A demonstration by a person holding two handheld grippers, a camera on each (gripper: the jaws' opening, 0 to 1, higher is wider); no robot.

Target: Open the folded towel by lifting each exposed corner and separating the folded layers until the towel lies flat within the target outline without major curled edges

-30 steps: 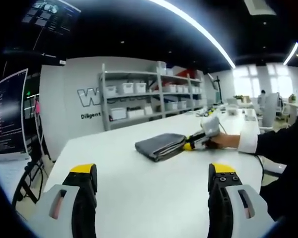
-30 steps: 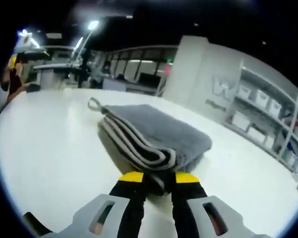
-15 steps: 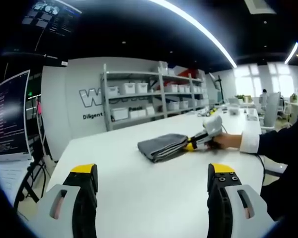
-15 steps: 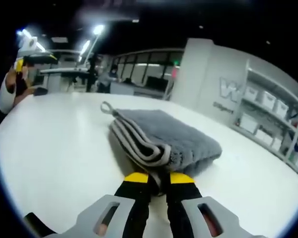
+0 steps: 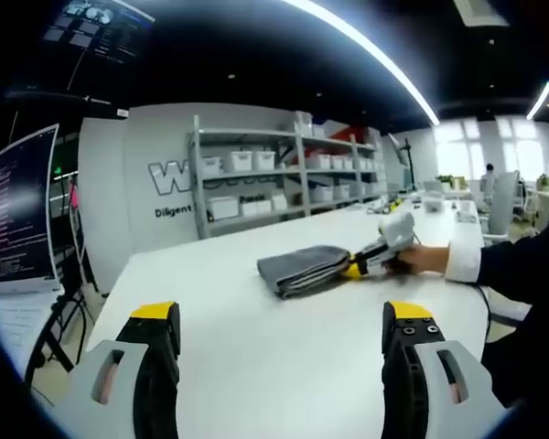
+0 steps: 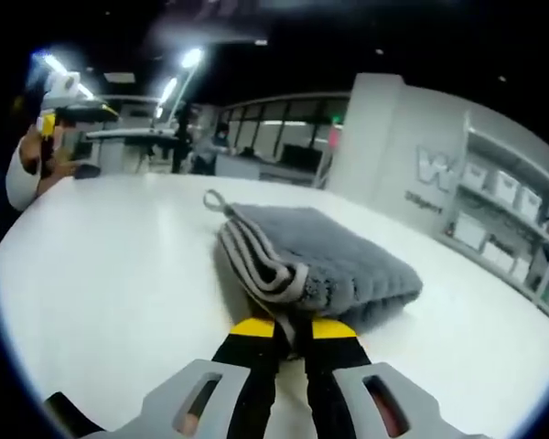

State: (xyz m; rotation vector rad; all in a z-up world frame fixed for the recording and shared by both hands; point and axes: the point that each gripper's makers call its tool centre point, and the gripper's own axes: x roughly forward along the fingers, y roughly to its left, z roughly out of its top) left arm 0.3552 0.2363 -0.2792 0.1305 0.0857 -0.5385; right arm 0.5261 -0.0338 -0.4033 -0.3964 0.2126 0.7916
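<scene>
The grey folded towel [image 6: 325,261] is lying in the middle of the white worktop [image 6: 101,274], well in from its edges, still fully folded with its striped layers stacked. The right gripper [image 6: 288,329] is pinching the near corner of the towel, its fingers [image 6: 252,343] drawn together on the fabric. The left gripper [image 5: 279,320] is hovering near the worktop's edge, well apart from the towel, its fingers [image 5: 156,334] standing wide apart and holding nothing. The first corner lift appears to be starting; next, raising only the top layer and peeling it across seems called for.
</scene>
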